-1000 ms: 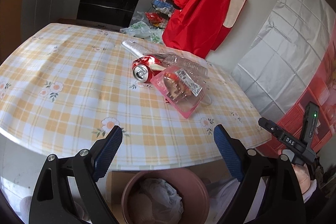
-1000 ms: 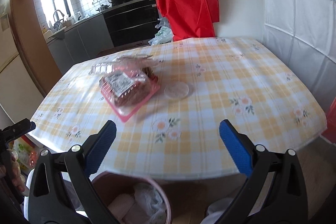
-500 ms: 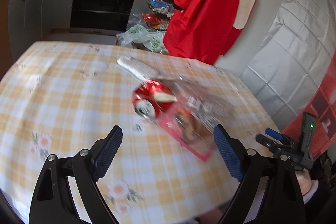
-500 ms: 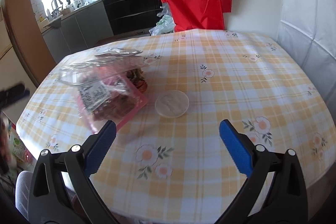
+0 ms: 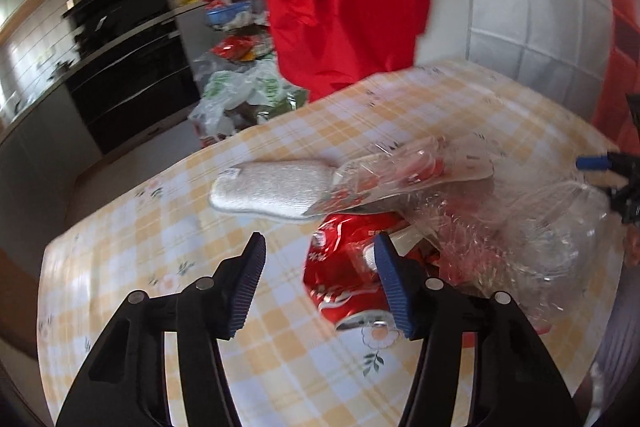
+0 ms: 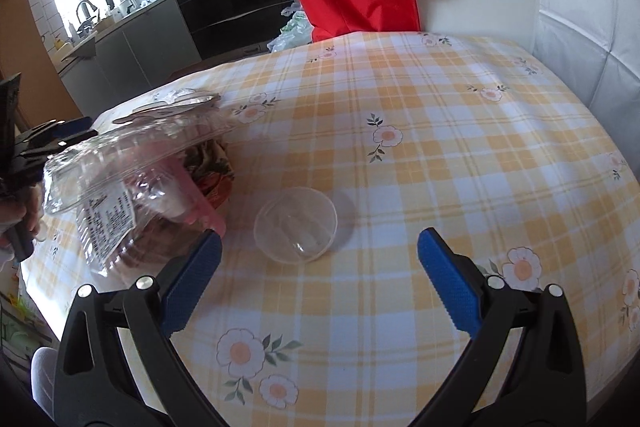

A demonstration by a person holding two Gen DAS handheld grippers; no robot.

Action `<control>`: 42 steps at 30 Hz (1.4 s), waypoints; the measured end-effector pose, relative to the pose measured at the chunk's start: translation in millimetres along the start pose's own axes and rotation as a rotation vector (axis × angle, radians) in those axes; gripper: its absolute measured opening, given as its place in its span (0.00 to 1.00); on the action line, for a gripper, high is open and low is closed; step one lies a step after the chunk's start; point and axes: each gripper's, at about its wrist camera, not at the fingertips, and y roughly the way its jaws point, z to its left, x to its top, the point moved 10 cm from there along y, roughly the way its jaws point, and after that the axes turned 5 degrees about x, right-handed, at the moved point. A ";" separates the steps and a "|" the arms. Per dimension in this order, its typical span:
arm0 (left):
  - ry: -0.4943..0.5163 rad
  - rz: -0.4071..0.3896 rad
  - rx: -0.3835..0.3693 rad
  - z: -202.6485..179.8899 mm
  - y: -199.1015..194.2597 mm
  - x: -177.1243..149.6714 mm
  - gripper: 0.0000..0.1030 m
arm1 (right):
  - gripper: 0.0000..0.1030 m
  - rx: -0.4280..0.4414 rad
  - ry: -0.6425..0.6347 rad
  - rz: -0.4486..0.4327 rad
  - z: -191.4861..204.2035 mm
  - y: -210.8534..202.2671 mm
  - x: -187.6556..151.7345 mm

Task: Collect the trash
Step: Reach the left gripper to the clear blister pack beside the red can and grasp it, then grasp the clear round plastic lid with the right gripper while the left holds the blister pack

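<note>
Left gripper (image 5: 320,269) jaws closing, half apart, nothing clamped; crushed red can (image 5: 348,279) lying beside. Right gripper (image 6: 320,255) gaping over clear cup (image 6: 296,230), seemingly empty.

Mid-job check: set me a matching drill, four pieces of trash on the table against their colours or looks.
Things:
1. crushed can
2. small round cup
3. flat foil pouch
4. clamshell food box

Looks:
A. silvery white, lying flat
B. clear with a pink tray and a printed label
C. red with white lettering
D. clear, round, standing apart on the tablecloth

Pairs: 1-C, 2-D, 3-A, 4-B
</note>
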 end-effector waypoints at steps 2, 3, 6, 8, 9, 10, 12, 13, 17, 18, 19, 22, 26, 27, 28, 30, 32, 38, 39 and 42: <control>0.050 0.004 -0.013 -8.9 13.0 1.2 0.44 | 0.94 0.001 0.001 0.006 -1.0 3.9 0.6; 0.070 0.002 -0.018 -12.1 17.4 2.4 0.43 | 0.94 -0.001 -0.003 0.010 -1.5 6.5 0.8; 0.096 -0.010 -0.032 -16.2 28.6 9.1 0.40 | 0.94 -0.003 -0.010 0.021 -3.0 12.5 1.1; 0.109 -0.015 -0.040 -17.7 35.0 12.8 0.40 | 0.94 -0.003 -0.012 0.025 -3.7 15.1 1.8; 0.125 -0.013 -0.040 -19.1 38.7 13.8 0.38 | 0.94 -0.004 -0.013 0.027 -4.5 17.0 2.5; 0.144 -0.010 -0.041 -21.2 42.0 14.4 0.37 | 0.94 -0.004 -0.014 0.028 -4.8 18.1 2.9; 0.175 -0.008 -0.045 -25.1 46.2 15.8 0.37 | 0.94 -0.003 -0.014 0.027 -5.3 20.1 4.5; 0.189 -0.010 -0.047 -26.5 47.1 16.6 0.36 | 0.94 -0.002 -0.015 0.027 -5.3 20.5 5.2; 0.264 -0.018 -0.068 -38.6 52.8 22.0 0.36 | 0.94 -0.002 -0.024 0.030 -5.2 24.2 7.7; 0.282 -0.018 -0.075 -41.0 53.3 21.8 0.36 | 0.94 -0.002 -0.028 0.032 -5.3 25.7 8.5; 0.306 -0.015 -0.084 -44.8 56.5 22.8 0.36 | 0.94 -0.002 -0.030 0.032 -5.4 26.4 8.9; 0.356 -0.011 -0.102 -55.0 63.2 24.9 0.30 | 0.94 -0.001 -0.035 0.041 -6.4 30.9 9.1; 0.402 -0.028 -0.111 -67.6 67.5 29.0 0.10 | 0.94 0.002 -0.033 0.063 -9.2 38.0 5.7; 0.387 -0.043 -0.117 -67.9 65.5 31.7 0.08 | 0.94 0.003 -0.032 0.073 -10.0 40.4 4.2; 0.349 -0.062 -0.125 -65.0 62.3 35.9 0.07 | 0.94 0.002 -0.034 0.080 -10.7 42.6 2.8; 0.276 -0.096 -0.114 -54.1 56.1 44.7 0.01 | 0.94 0.000 -0.042 0.092 -11.4 46.9 0.6; 0.186 -0.128 -0.120 -41.8 48.0 53.9 0.01 | 0.94 0.000 -0.055 0.104 -10.4 51.4 -0.6; 0.011 -0.192 -0.157 -18.7 23.3 70.5 0.01 | 0.84 -0.025 -0.161 0.165 2.7 63.2 -8.0; -0.010 -0.198 -0.157 -15.9 19.8 72.0 0.01 | 0.81 -0.029 -0.177 0.176 4.9 64.3 -10.0; -0.066 -0.223 -0.168 -10.3 4.8 74.6 0.01 | 0.81 -0.031 -0.201 0.184 8.8 63.2 -13.7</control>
